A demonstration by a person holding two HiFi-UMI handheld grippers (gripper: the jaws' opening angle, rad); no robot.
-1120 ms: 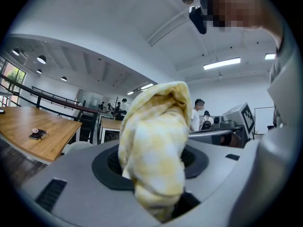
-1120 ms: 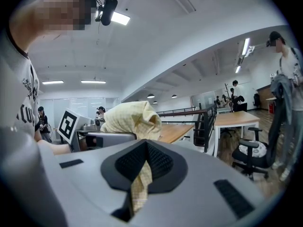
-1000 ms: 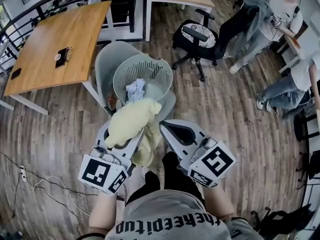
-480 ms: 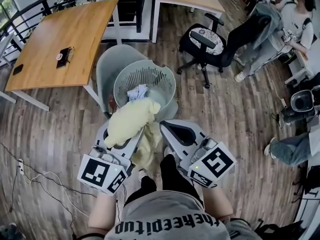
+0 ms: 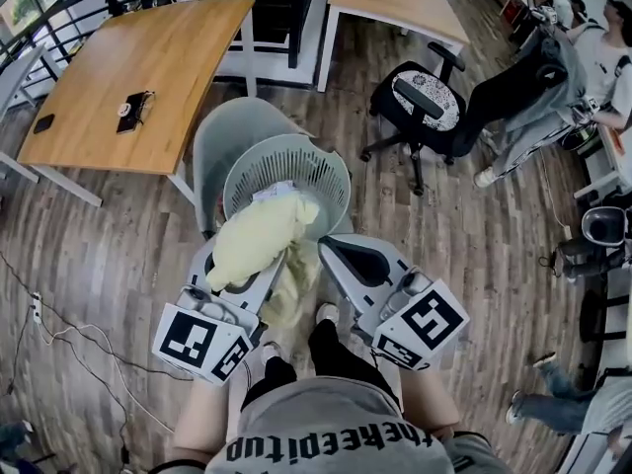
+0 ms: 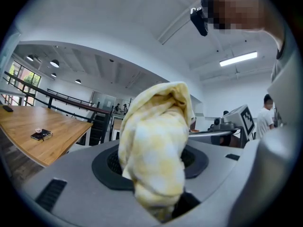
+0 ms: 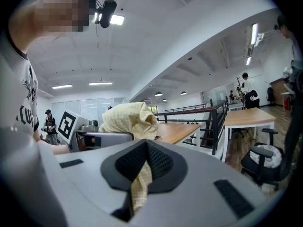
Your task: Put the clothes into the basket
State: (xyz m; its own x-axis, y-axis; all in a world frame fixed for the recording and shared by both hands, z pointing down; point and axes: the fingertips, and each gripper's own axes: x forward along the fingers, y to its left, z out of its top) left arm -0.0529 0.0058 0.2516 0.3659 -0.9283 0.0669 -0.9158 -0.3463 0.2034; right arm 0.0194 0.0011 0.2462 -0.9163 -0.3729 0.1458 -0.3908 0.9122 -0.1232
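Left tongs (image 5: 247, 276) part-open, clamped on the bunched yellow cloth (image 5: 255, 243); right tongs (image 5: 336, 257) nearly closed, pinching a strip of it. Basket (image 5: 296, 158) just beyond both, far side; cloth overhangs its near rim, left tongs nearer.

The cloth (image 5: 259, 240) is pale yellow with a faint white check. The basket (image 5: 331, 171) is light grey. The left claw (image 5: 279, 262) and right claw (image 5: 328, 253) are grey with black pads (image 5: 357, 263); their cubes (image 5: 202, 342) bear black-and-white squares. The floor (image 5: 474, 265) is grey-brown planks and the tabletop (image 5: 138, 57) is honey-coloured wood.
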